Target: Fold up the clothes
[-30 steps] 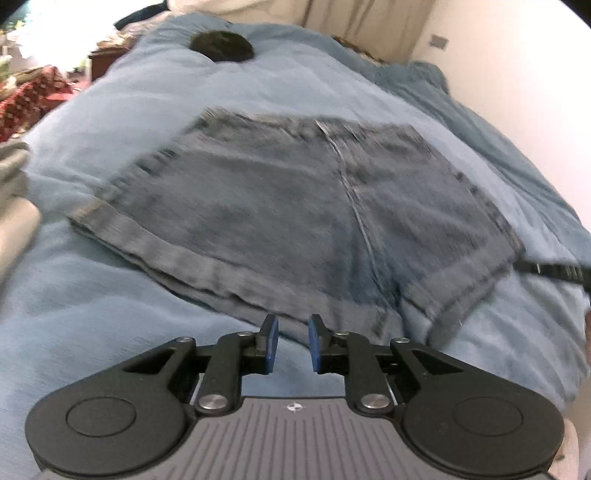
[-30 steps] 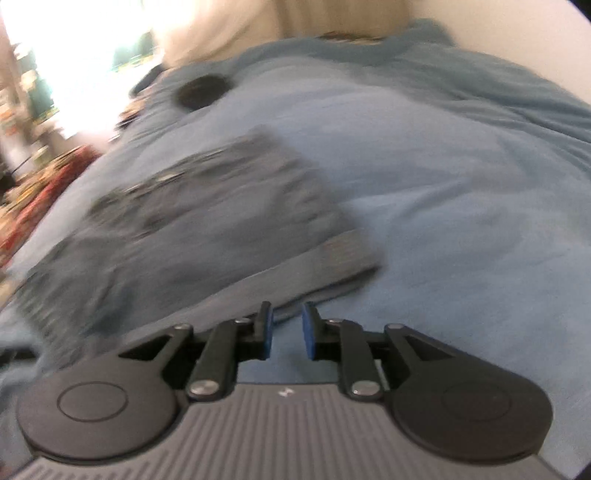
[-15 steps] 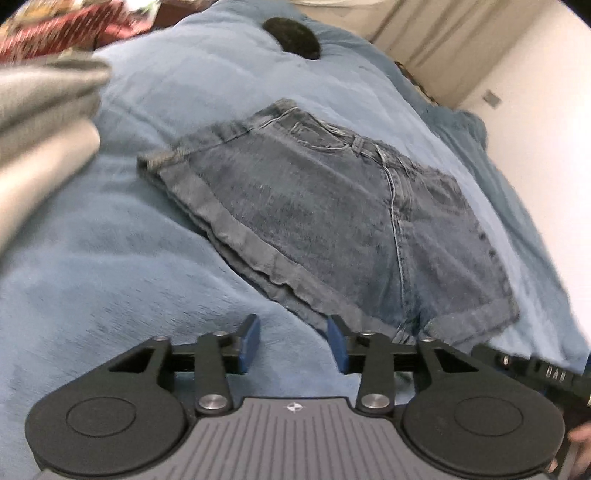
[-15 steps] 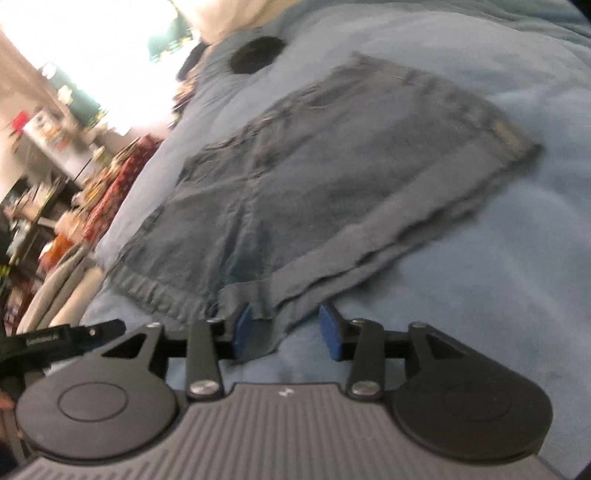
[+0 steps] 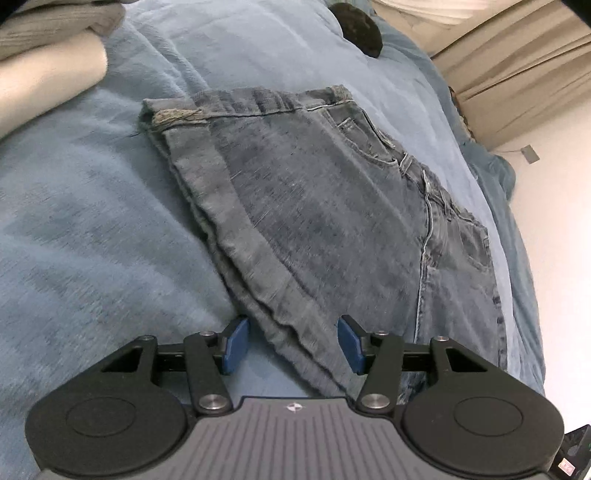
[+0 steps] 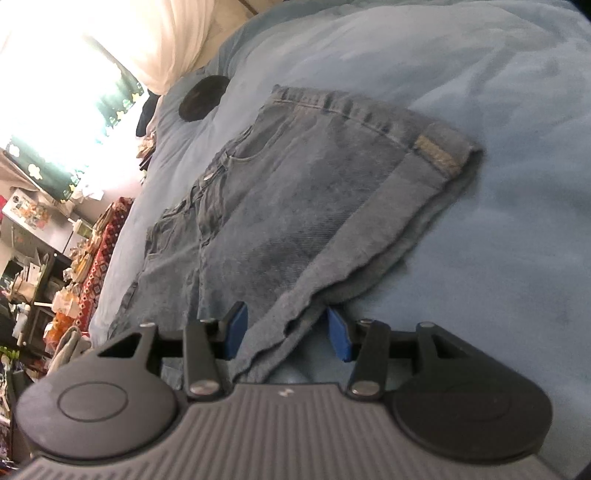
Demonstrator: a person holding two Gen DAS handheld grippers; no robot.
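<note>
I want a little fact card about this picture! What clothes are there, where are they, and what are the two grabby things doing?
clothing: blue denim shorts, lying flat, cuffs rolled
surface: light blue fleece blanket on a bed
left hand-held gripper: open, blue pads either side of a cuffed leg hem
right hand-held gripper: open, pads astride the other leg hem
fold: not yet started
nearby: round black object beyond the waistband; folded grey and cream fabric at the left edge
</note>
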